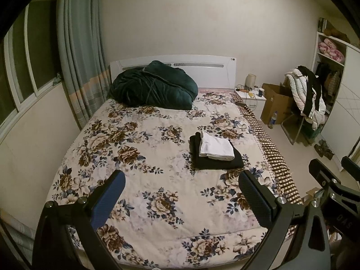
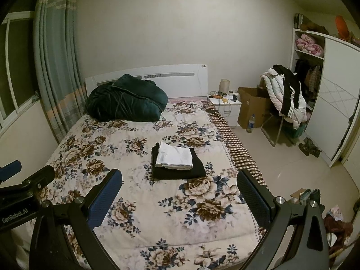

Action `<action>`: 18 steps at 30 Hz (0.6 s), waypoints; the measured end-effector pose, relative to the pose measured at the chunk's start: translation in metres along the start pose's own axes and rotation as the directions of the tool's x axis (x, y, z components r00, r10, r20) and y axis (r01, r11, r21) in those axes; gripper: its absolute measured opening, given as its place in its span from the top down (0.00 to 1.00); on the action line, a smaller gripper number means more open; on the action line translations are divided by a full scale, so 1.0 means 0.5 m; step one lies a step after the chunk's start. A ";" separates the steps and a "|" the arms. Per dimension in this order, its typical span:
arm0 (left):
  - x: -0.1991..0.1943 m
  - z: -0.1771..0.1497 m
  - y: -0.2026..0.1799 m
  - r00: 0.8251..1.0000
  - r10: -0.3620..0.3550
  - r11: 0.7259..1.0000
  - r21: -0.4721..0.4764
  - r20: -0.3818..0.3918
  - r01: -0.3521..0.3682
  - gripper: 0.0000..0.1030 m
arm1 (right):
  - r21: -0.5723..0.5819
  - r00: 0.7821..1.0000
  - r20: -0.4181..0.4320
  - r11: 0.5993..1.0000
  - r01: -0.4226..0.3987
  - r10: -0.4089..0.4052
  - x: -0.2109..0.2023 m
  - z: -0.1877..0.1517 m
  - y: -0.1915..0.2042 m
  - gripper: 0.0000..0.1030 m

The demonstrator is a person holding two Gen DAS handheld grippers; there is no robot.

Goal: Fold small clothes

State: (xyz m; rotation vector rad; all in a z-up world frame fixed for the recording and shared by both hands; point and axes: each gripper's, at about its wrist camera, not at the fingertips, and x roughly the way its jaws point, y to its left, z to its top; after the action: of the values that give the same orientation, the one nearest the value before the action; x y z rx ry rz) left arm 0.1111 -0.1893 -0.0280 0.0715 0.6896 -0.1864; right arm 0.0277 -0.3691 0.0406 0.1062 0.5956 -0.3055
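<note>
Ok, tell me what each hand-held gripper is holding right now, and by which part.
Nothing. The left hand-held gripper and right hand-held gripper are both open and empty above the bed. The folded white garment rests untouched on the folded black garment.

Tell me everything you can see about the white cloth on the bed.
The white cloth is a small piece, soft and cotton-like, folded into a neat flat rectangle with layered edges showing along its near side. It lies on top of a larger folded black garment, offset toward that garment's left and far side. Both rest on the floral bedspread, right of the bed's middle. Neither gripper touches it.
</note>
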 end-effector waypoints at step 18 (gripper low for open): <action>-0.011 -0.010 -0.002 1.000 0.009 1.000 0.004 0.004 -0.009 0.00 | 0.005 1.000 -0.005 1.000 0.003 -0.003 -0.019 -0.037 0.001 0.00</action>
State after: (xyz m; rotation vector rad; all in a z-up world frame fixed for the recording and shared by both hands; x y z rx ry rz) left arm 0.1035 -0.1888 -0.0285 0.0778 0.6852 -0.1791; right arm 0.0106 -0.3627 0.0305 0.1109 0.5997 -0.3101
